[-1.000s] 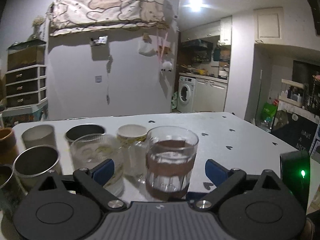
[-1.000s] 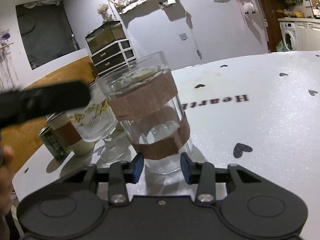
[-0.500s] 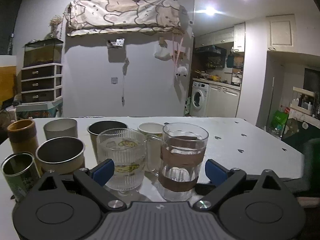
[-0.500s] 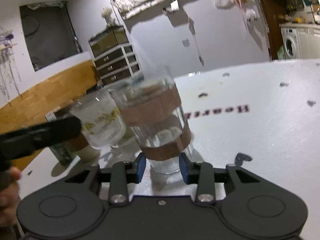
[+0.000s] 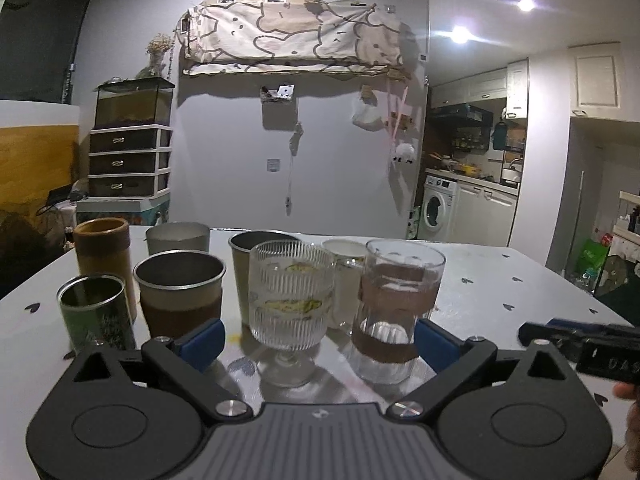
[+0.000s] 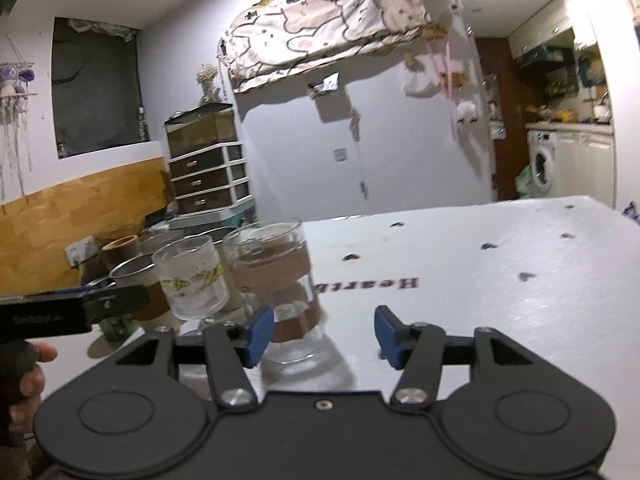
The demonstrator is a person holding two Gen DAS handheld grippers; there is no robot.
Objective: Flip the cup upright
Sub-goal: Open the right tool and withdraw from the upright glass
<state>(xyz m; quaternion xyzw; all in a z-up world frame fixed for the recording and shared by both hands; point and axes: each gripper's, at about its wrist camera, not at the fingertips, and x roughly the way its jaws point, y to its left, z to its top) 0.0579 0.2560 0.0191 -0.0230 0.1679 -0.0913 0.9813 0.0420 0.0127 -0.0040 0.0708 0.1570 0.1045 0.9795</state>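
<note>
A clear glass cup with brown bands (image 5: 394,312) stands upright on the white table (image 5: 500,296), mouth up. It also shows in the right wrist view (image 6: 284,292), just ahead and left of my right gripper (image 6: 324,334), which is open and empty, apart from the cup. My left gripper (image 5: 316,344) is open and empty, a little back from the cup and the ribbed stemmed glass (image 5: 290,306) beside it.
Several other upright cups stand left of the glass cup: a metal cup with a brown sleeve (image 5: 180,292), a green tin (image 5: 96,312), a brown cylinder (image 5: 102,250), a grey cup (image 5: 178,238). The table (image 6: 480,272) stretches right, printed with hearts and lettering.
My right gripper has opened, let go of the banded glass cup and drawn back to its right. My left gripper has backed away from the cups; the cup stays upright.
</note>
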